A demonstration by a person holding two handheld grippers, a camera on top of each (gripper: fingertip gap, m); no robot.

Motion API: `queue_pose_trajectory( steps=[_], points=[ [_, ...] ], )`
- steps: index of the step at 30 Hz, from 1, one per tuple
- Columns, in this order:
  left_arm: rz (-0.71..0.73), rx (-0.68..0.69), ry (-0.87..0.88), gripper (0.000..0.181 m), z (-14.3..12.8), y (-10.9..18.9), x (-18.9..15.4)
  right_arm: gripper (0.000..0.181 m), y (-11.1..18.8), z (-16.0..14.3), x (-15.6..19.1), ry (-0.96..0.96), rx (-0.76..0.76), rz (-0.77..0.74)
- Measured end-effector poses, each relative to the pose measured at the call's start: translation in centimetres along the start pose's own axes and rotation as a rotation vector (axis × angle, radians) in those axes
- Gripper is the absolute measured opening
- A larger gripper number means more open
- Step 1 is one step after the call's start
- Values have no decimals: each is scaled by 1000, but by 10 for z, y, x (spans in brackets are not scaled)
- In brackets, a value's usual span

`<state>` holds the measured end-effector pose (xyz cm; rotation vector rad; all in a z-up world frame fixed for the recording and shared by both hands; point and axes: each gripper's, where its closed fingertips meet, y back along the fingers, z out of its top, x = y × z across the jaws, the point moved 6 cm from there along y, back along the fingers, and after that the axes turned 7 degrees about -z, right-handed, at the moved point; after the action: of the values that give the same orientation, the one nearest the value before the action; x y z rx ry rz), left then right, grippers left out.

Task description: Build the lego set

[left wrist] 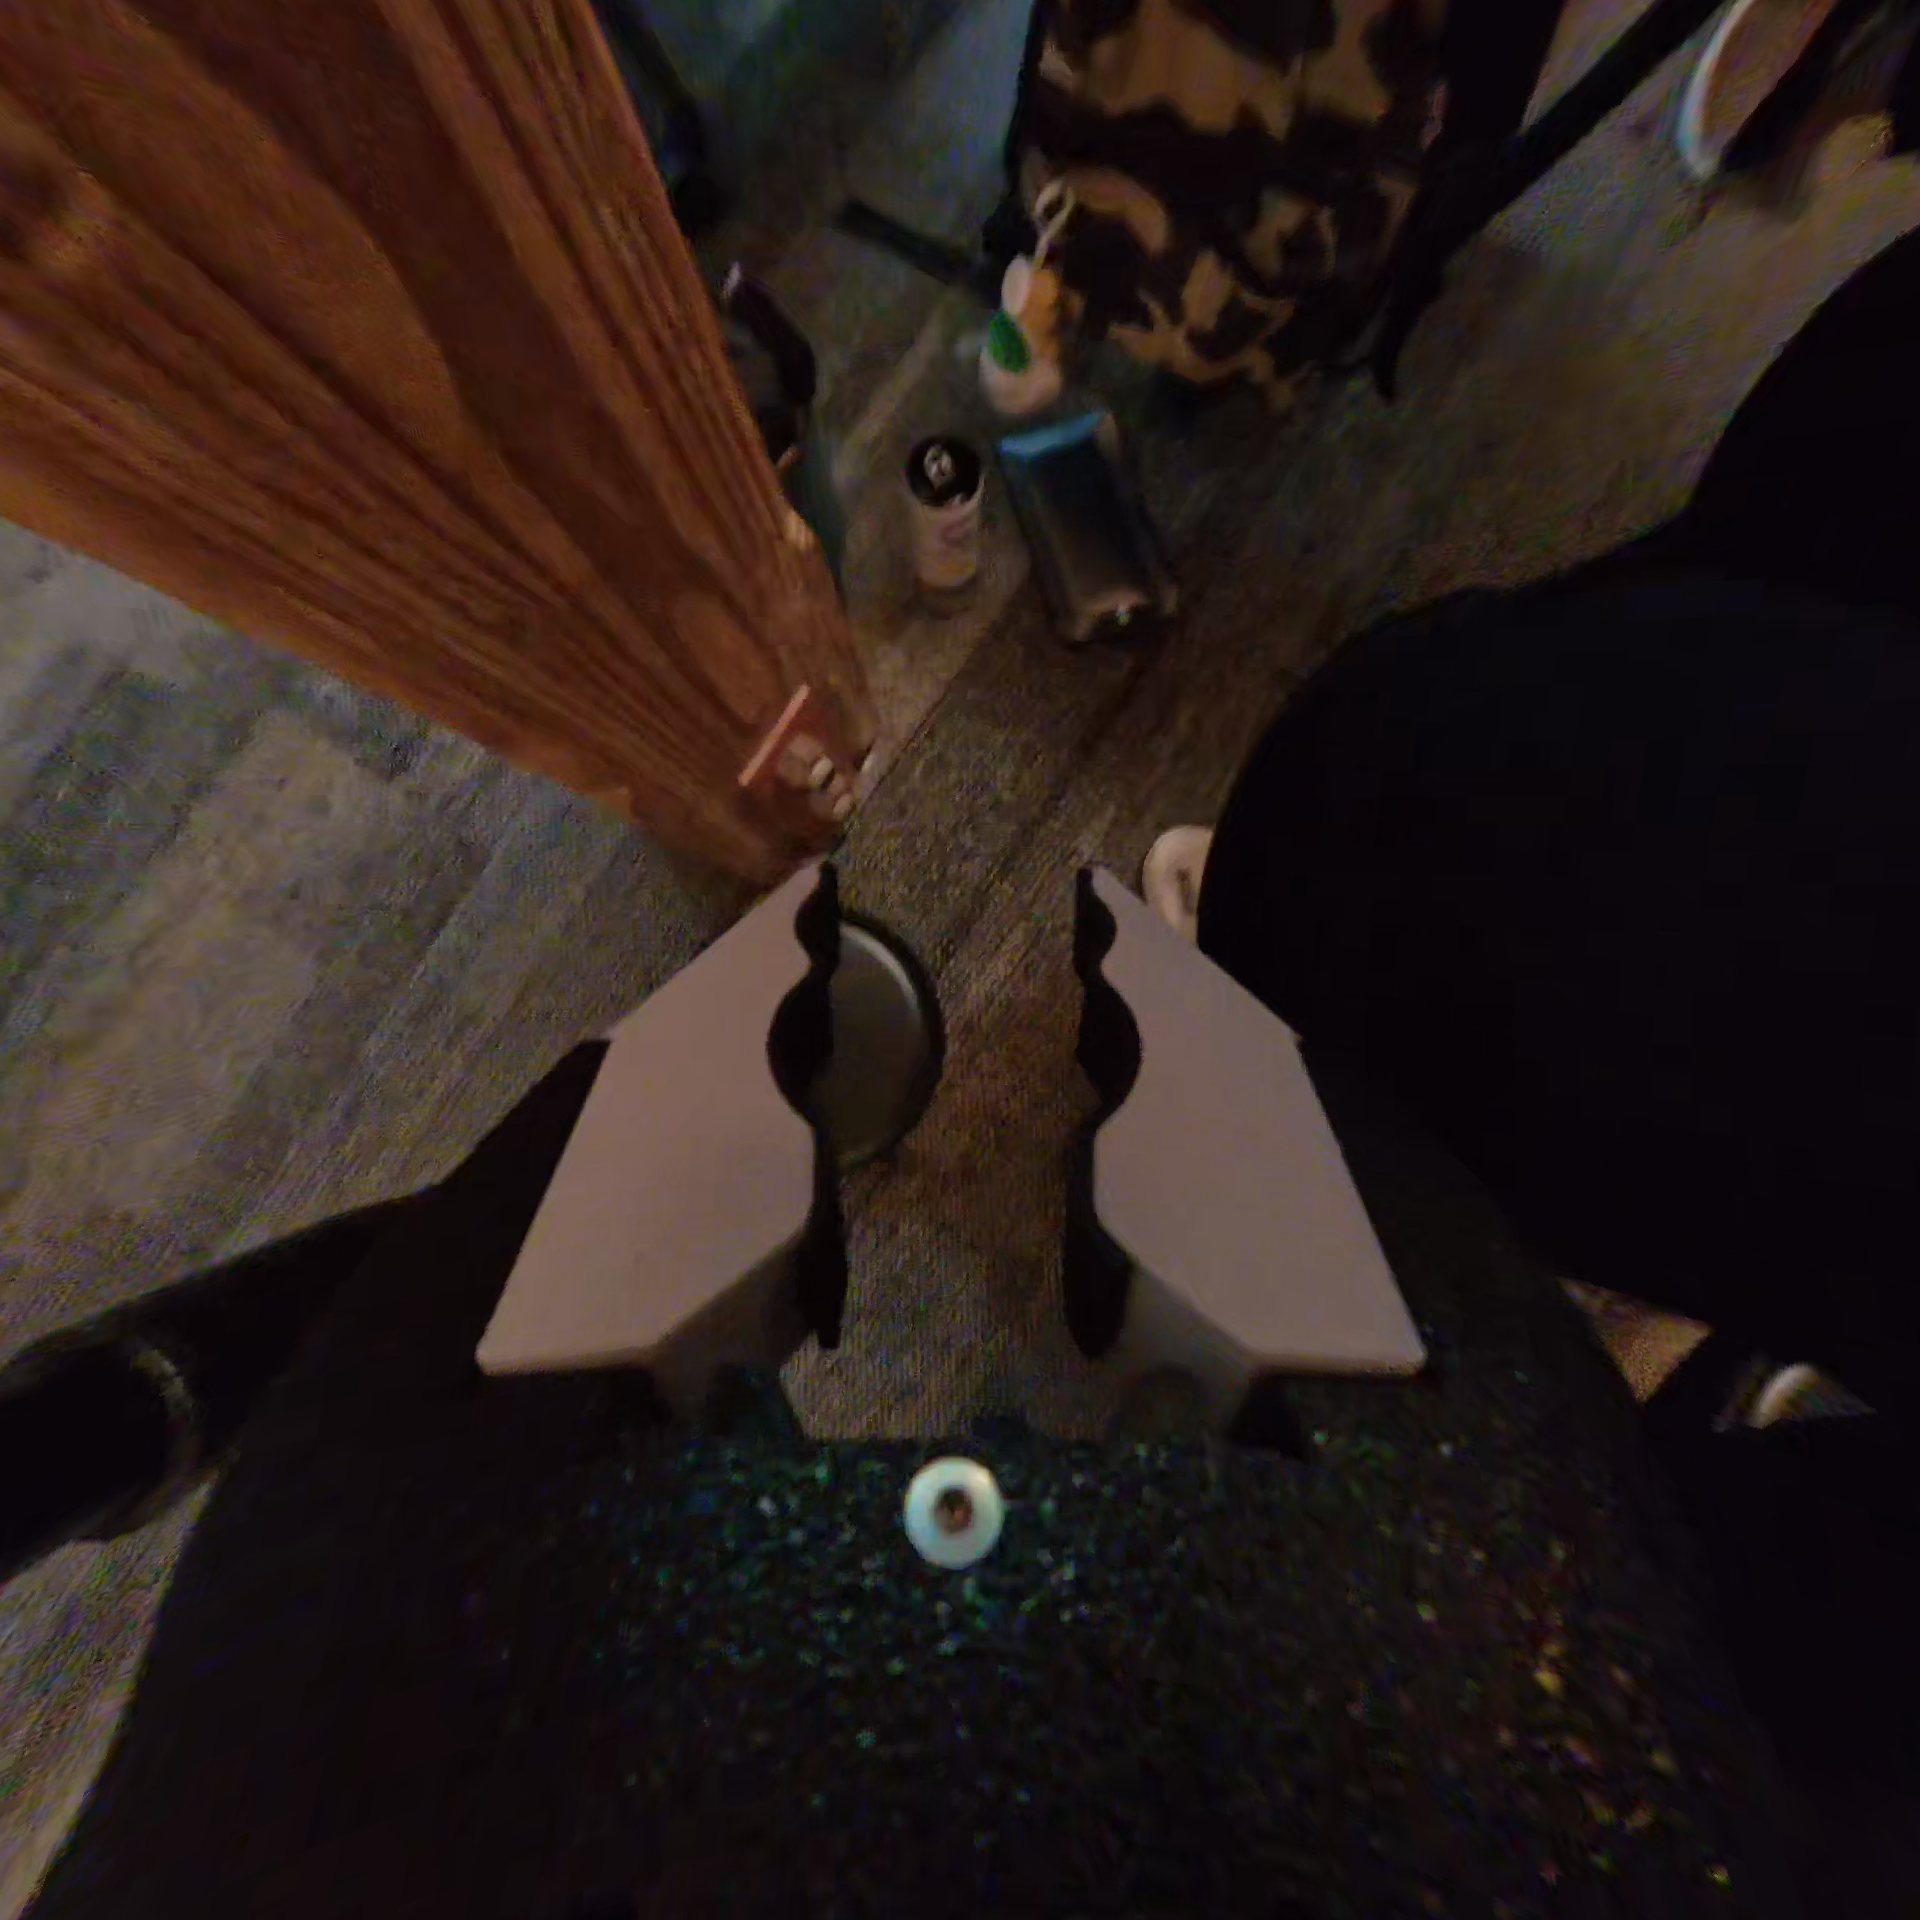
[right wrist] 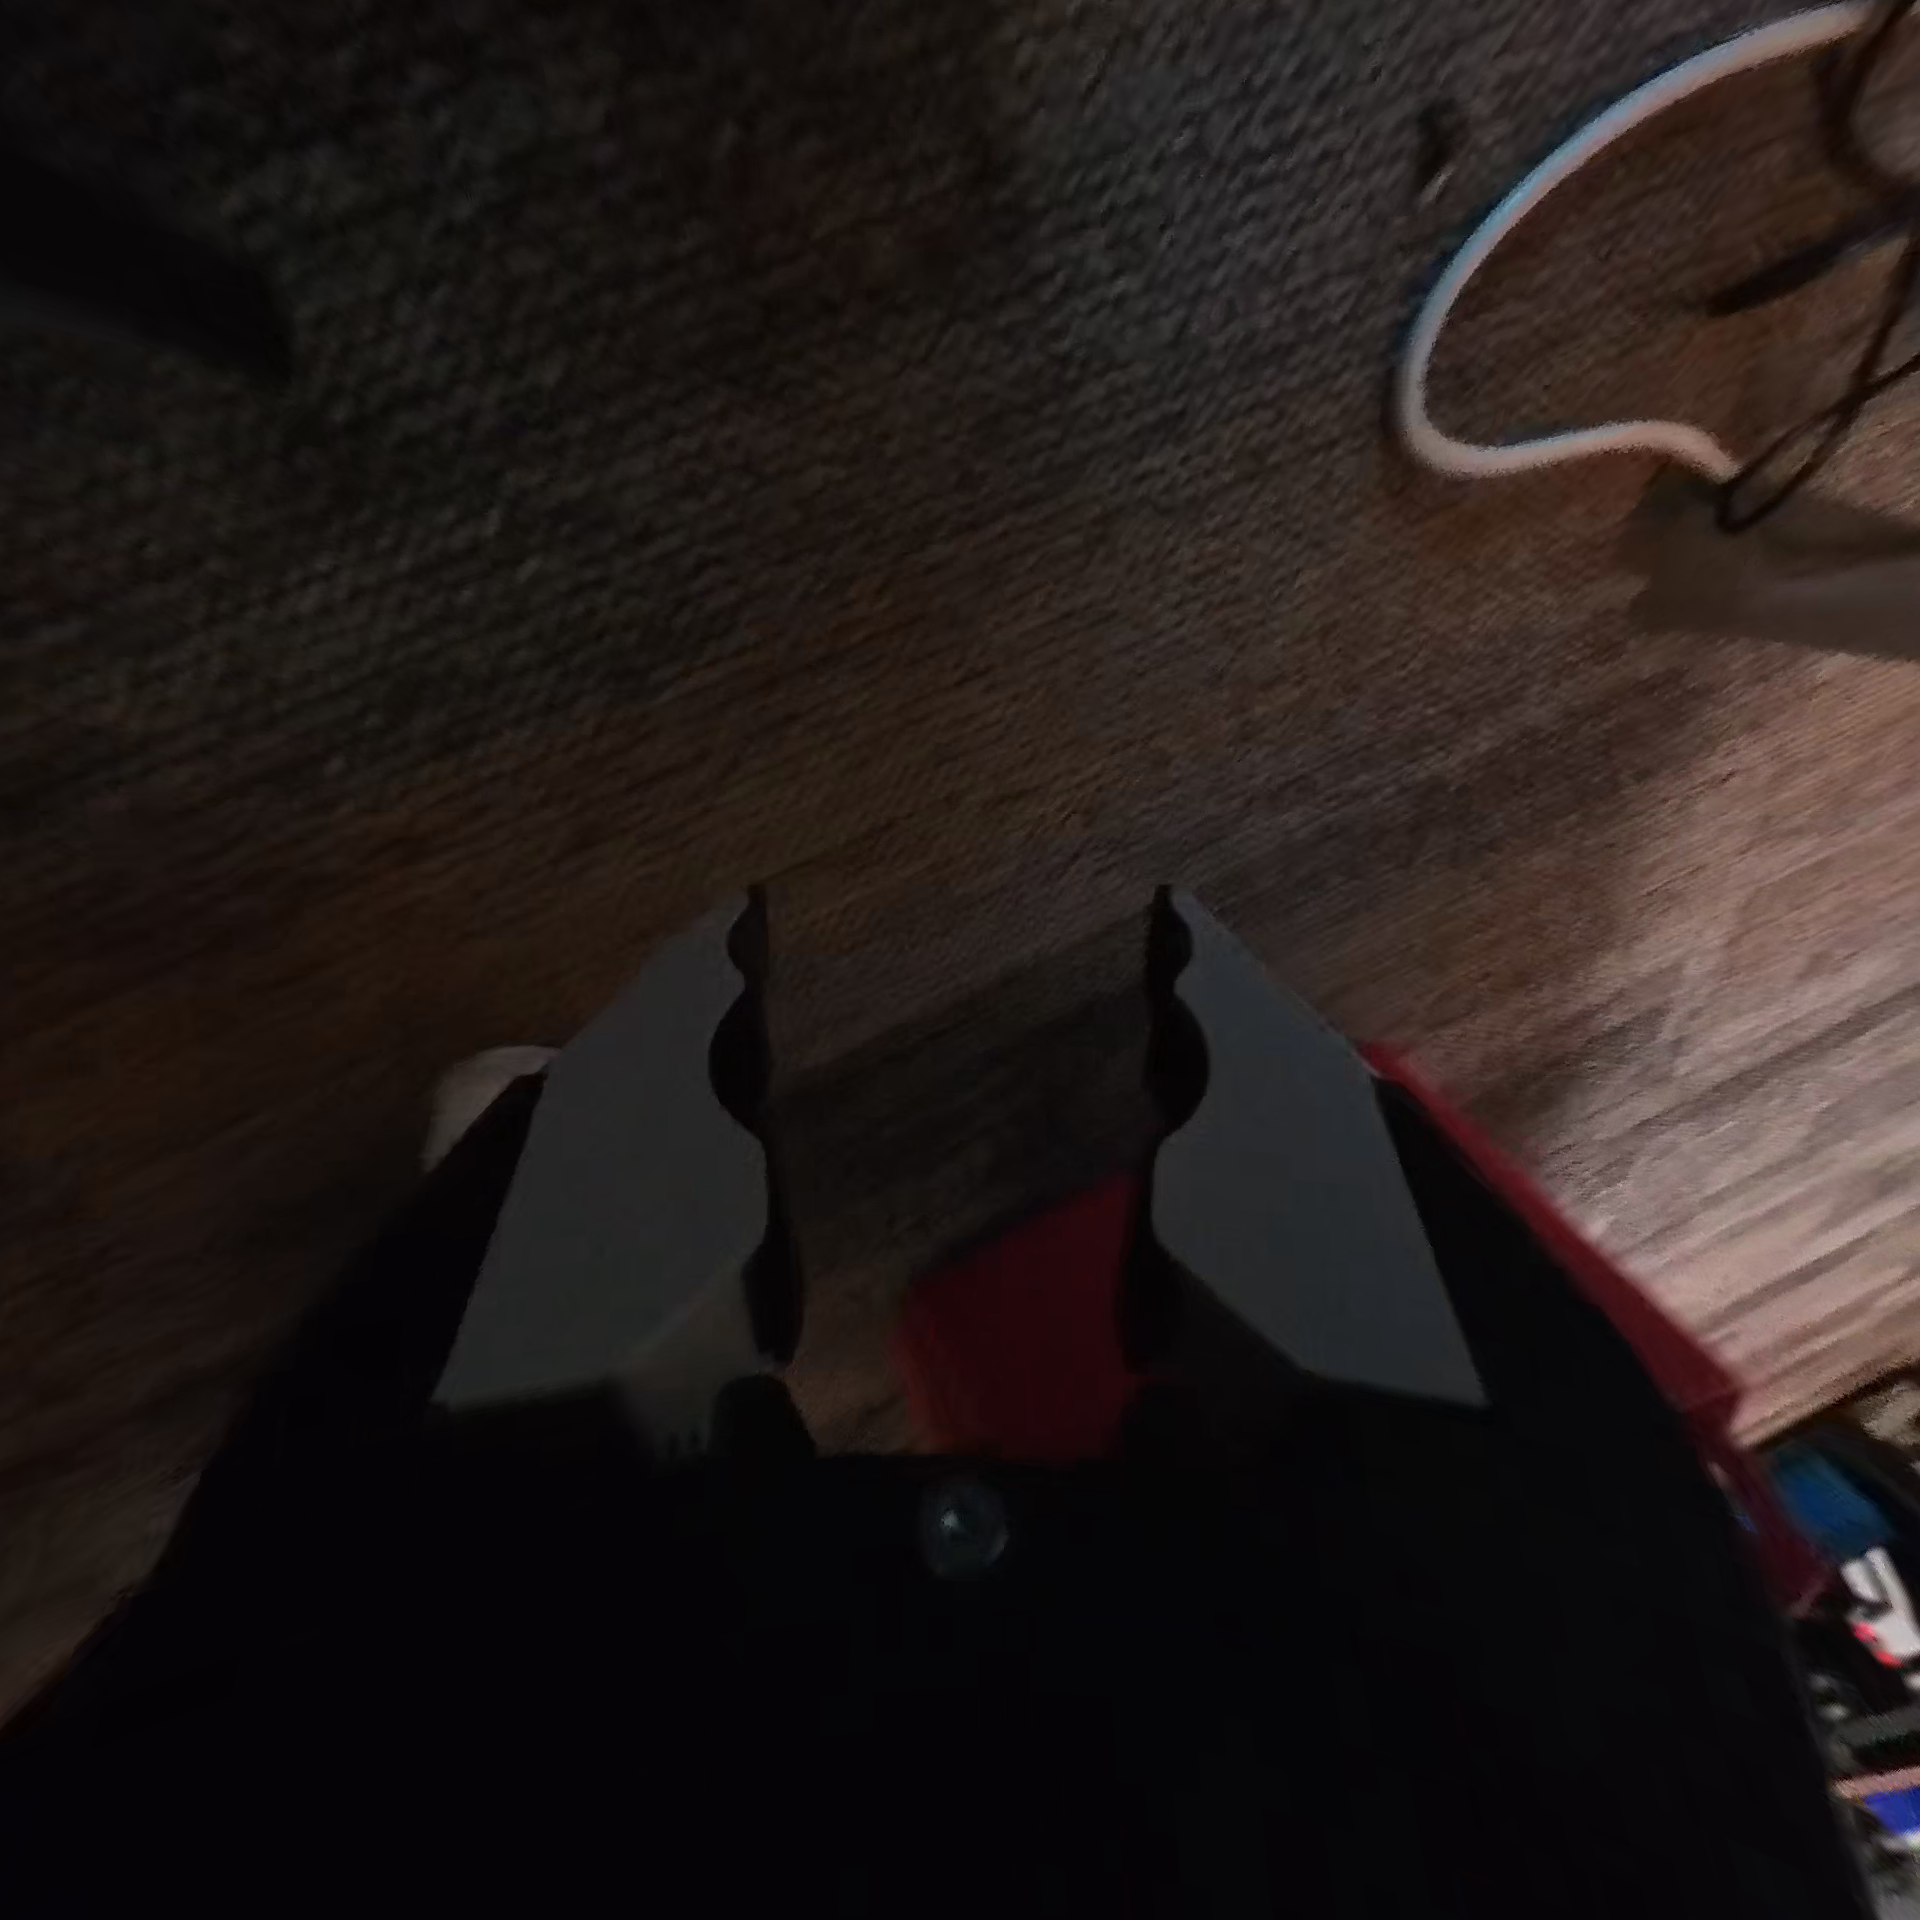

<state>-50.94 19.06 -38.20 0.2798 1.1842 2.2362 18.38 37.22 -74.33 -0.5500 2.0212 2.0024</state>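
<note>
No Lego bricks show clearly in either view. My left gripper (left wrist: 956,873) is open and empty, pointing down at grey-brown carpet (left wrist: 260,935). A round dark grey disc (left wrist: 873,1039) lies on the floor just behind its left finger. My right gripper (right wrist: 958,894) is open and empty above carpet (right wrist: 831,520). A red flat thing (right wrist: 997,1340) lies below it, its edge (right wrist: 1538,1226) running down to the right. A blurred patch of blue, white and red items (right wrist: 1870,1621) shows at the bottom right corner.
A wooden furniture panel (left wrist: 364,416) slants down at upper left. A drink can (left wrist: 943,499), a dark box (left wrist: 1081,520) and a patterned bag (left wrist: 1216,187) stand on the floor beyond. A large black shape (left wrist: 1610,935) fills the right. A white cable (right wrist: 1455,343) loops at upper right.
</note>
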Motion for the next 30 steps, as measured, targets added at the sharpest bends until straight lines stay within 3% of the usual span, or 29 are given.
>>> queue_pose_trajectory(
  steps=[3, 7, 14, 16, 19, 22, 23, 25, 28, 30],
  points=[
    [-59, 53, 32, 45, -6, -16, -9, 63, -40, 37, -29, 41, -67, -35],
    [-165, -70, 105, 38, -8, -35, -26, 60, -104, 70, -73, 106, -91, -96],
    [88, -509, 109, 38, 19, -92, -18, 30, -201, 119, -120, 64, -238, -29],
    [97, -535, 105, 42, 19, -109, -19, 28, -226, 130, -129, 85, -244, -34],
    [119, -468, 142, 42, 13, -123, -20, 27, -256, 139, -139, 118, -254, -73],
    [145, -442, 193, 43, 11, -123, -22, 15, -272, 144, -140, 106, -293, -70],
    [160, -421, 203, 43, 9, -123, -23, 3, -272, 146, -138, 112, -315, -49],
    [177, -377, 213, 44, 3, -123, -29, 8, -275, 149, -144, 57, -344, -67],
    [198, -327, 216, 44, -5, -123, -35, 22, -275, 149, -134, 115, -373, 45],
    [216, -337, 223, 44, -7, -120, -37, 31, -273, 152, -134, 54, -428, 91]
  ],
)
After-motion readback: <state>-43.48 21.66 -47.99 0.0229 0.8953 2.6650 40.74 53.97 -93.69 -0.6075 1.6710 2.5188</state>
